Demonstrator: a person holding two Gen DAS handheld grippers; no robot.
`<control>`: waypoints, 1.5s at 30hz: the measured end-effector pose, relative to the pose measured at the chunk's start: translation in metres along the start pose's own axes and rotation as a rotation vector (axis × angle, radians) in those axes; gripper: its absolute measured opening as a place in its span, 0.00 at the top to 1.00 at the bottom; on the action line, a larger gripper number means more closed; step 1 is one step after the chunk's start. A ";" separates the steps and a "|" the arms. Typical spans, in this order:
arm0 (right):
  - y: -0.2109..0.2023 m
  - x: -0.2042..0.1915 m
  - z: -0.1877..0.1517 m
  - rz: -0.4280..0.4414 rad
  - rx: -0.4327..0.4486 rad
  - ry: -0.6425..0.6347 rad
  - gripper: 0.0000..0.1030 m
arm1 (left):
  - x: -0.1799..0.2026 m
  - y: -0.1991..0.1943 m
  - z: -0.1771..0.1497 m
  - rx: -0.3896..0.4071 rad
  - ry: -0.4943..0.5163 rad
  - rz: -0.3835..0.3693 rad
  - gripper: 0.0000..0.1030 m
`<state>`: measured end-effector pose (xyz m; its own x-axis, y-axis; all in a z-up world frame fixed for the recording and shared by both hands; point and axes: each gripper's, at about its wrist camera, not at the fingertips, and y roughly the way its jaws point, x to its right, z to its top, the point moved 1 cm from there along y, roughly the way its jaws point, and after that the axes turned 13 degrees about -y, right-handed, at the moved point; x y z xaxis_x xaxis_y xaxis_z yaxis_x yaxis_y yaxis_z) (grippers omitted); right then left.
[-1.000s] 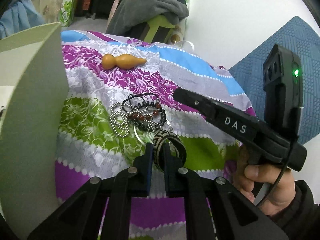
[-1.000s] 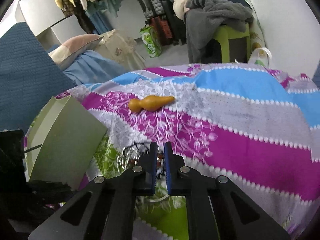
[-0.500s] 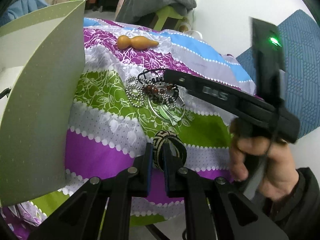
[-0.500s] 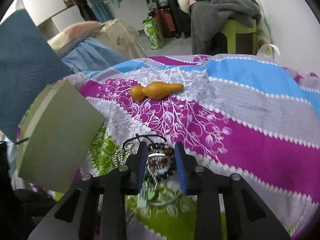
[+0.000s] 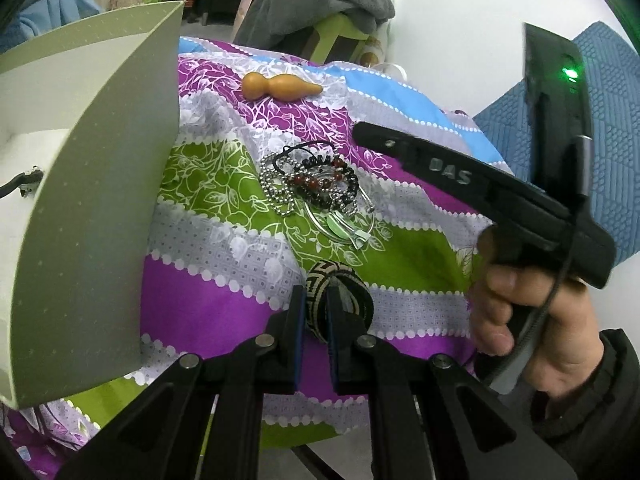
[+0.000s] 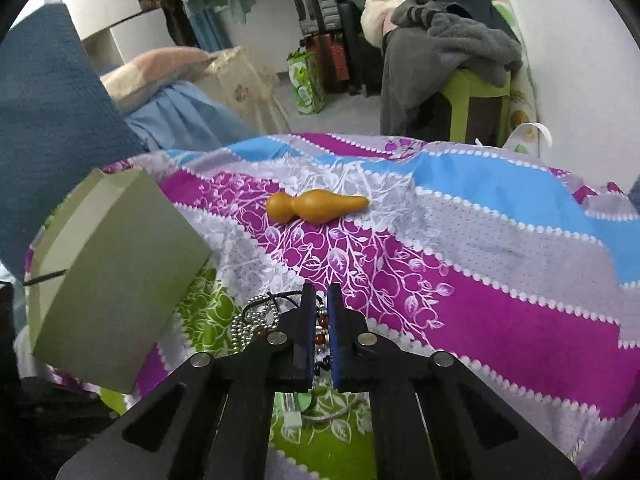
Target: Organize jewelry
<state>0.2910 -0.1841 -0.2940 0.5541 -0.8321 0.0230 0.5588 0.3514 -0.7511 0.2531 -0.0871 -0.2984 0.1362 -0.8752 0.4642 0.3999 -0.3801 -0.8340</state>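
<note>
Floral striped cloth (image 6: 500, 312); cluttered, perhaps bedroom.

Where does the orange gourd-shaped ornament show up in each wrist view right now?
Left wrist: the orange gourd-shaped ornament lies upper centre on a purple stripe, beyond the tangled jewelry pile.
Right wrist: the ornament lies at centre, well beyond the gripper tips.
Shared landmark: the pale green box lid stands left of it in both views.

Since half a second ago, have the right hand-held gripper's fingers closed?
Yes. The right hand-held gripper has narrowed its gap over the bead bracelets; the gourd stayed put.
</note>
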 end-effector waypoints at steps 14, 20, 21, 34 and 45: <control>-0.030 -0.010 -0.052 0.092 -0.101 0.142 0.95 | -0.012 0.005 -0.017 -0.075 -0.003 0.008 0.89; -0.046 -0.025 -0.069 0.096 -0.105 0.153 0.95 | -0.009 0.012 -0.023 -0.102 0.012 0.034 0.84; -0.047 -0.026 -0.071 0.095 -0.106 0.155 0.95 | -0.009 0.011 -0.023 -0.102 0.013 0.034 0.78; -0.044 -0.021 -0.078 0.074 -0.130 0.169 0.95 | 0.001 0.001 -0.017 -0.006 0.073 0.035 0.47; -0.041 -0.027 -0.078 0.094 -0.140 0.156 0.95 | 0.013 0.015 -0.019 0.013 0.173 0.087 0.92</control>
<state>0.2043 -0.2094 -0.3154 0.4915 -0.8585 -0.1461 0.4120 0.3771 -0.8295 0.2439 -0.1097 -0.3109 0.0133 -0.9432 0.3319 0.4051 -0.2984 -0.8642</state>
